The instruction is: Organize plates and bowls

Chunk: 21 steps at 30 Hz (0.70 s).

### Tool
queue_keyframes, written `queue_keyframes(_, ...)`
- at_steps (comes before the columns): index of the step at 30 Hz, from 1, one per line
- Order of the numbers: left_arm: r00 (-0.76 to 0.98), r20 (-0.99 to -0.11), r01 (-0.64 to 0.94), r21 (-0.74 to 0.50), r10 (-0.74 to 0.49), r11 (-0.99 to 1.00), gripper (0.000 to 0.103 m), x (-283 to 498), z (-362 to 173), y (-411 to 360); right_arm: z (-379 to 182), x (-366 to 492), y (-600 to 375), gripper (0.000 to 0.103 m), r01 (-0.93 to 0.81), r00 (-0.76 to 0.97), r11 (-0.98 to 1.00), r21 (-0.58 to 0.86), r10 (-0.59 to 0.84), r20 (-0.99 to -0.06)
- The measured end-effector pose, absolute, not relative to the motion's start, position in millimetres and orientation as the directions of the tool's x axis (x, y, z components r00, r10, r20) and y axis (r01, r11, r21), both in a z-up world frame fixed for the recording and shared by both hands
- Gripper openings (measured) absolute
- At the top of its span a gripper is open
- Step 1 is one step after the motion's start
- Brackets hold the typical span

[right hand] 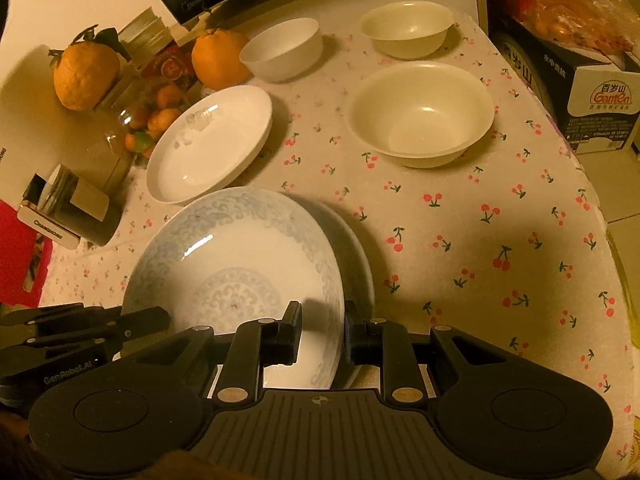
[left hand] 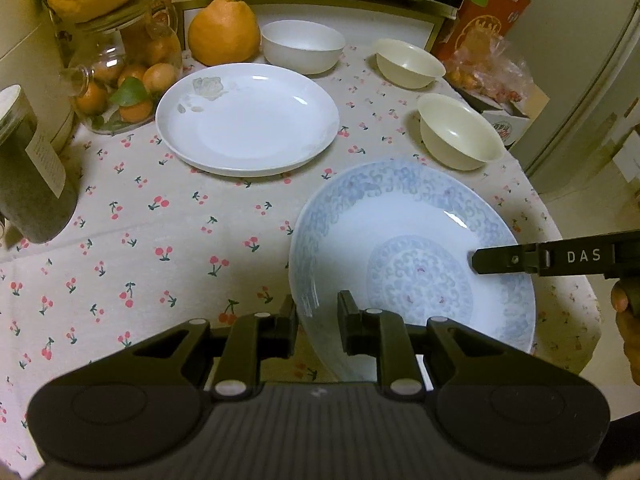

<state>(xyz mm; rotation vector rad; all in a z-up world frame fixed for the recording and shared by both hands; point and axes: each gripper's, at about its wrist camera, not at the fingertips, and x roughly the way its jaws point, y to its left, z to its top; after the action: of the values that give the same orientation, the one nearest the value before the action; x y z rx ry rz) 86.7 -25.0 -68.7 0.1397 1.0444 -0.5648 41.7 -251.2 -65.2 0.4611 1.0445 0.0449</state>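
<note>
Gripping opposite edges of the blue plate [left hand: 412,256], both grippers hold it tilted just above the cherry-print cloth [left hand: 160,232] near the table's front edge. The left gripper [left hand: 318,322] has its jaws nearly closed across the plate's near rim, one finger outside and one inside; the right gripper [right hand: 322,330] is pinched on the rim at the other side in the same way, and its black finger shows over the plate's bowl in the left view. In the right view a second rim seems to lie under the blue plate, though whether that is another dish or a shadow cannot be told. Little sorting looks done so far: the white plate [left hand: 248,120] lies alone toward the back, apart from the blue one, and three bowls stand separately, the white bowl [left hand: 302,46] beside an orange [left hand: 223,31], the far cream bowl [left hand: 408,62] and the near cream bowl [left hand: 458,132] well apart from each other. By the look of it, the plates remain to be stacked and the bowls nested. Jars [left hand: 28,168] of fruit crowd the left side.
</note>
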Motion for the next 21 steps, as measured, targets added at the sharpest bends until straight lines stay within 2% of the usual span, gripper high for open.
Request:
queue_keyframes(14,0.380,-0.853,0.502,-0.135,-0.358,0.854,0.019,89.0,-74.5,-29.6,-69.4,45.4,-251.9,0.021,0.192,0.506,0.908,0.373,0.234,-0.830)
queue_keyframes(21,0.406,-0.850,0.525,-0.083,-0.335,0.847,0.019,85.4,-76.3,-35.0,-66.2,44.4,-250.2,0.022,0.186,0.516,0.917,0.353,0.215,-0.829)
